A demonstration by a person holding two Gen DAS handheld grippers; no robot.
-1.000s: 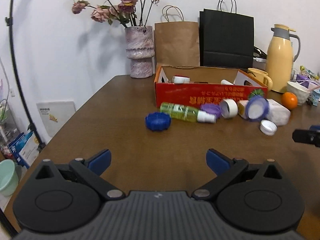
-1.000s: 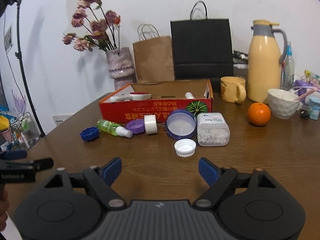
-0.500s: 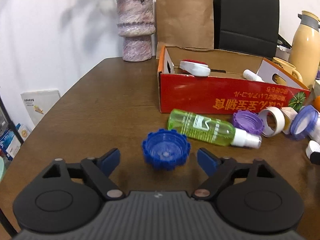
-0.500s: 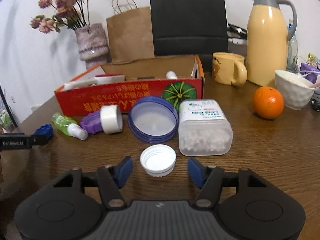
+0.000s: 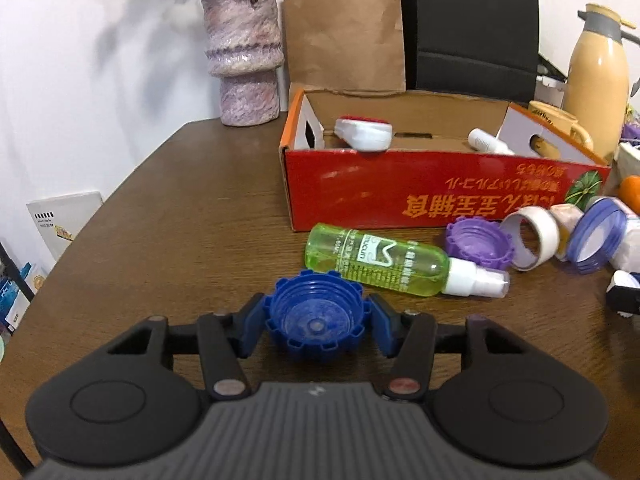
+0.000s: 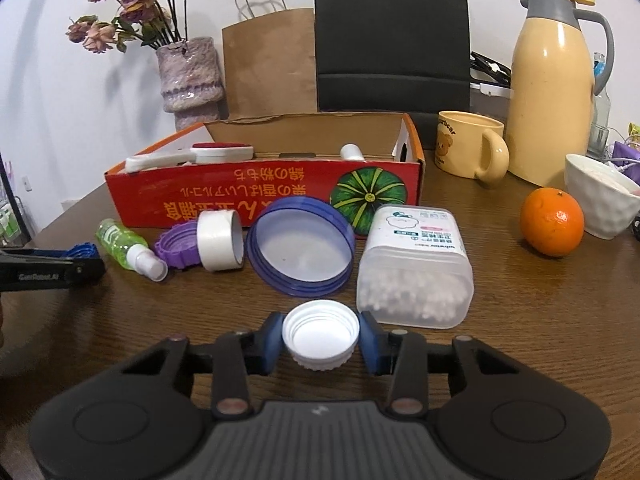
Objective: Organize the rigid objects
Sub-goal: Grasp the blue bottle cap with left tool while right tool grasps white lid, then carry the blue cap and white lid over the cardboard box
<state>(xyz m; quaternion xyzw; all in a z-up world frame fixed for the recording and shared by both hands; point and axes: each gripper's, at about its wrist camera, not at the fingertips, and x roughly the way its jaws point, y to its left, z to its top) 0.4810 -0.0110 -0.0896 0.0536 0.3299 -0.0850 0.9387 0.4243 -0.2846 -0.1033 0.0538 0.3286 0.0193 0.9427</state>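
Note:
A blue ribbed cap (image 5: 316,322) lies open side up on the brown table (image 5: 180,220). My left gripper (image 5: 316,314) is closing on it, and both blue pads (image 5: 260,322) touch its sides. In the right wrist view a white screw cap (image 6: 320,338) sits between the closing jaws of my right gripper (image 6: 320,330), whose pads (image 6: 368,344) are against its rim. The red cardboard box (image 5: 400,188) stands open behind, with a white and red item (image 5: 362,132) and a small white bottle (image 5: 486,142) inside.
In front of the box lie a green spray bottle (image 5: 376,260), a purple cap (image 5: 478,242), a tape roll (image 6: 218,240), a blue-rimmed lid (image 6: 300,246) and a cotton swab tub (image 6: 416,268). An orange (image 6: 552,222), mug (image 6: 468,144), thermos (image 6: 556,80) and bowl (image 6: 600,196) stand right.
Both grippers came forward and down over the table. The left one's jaws narrowed around the blue cap, the right one's around the white cap, until the pads met the caps.

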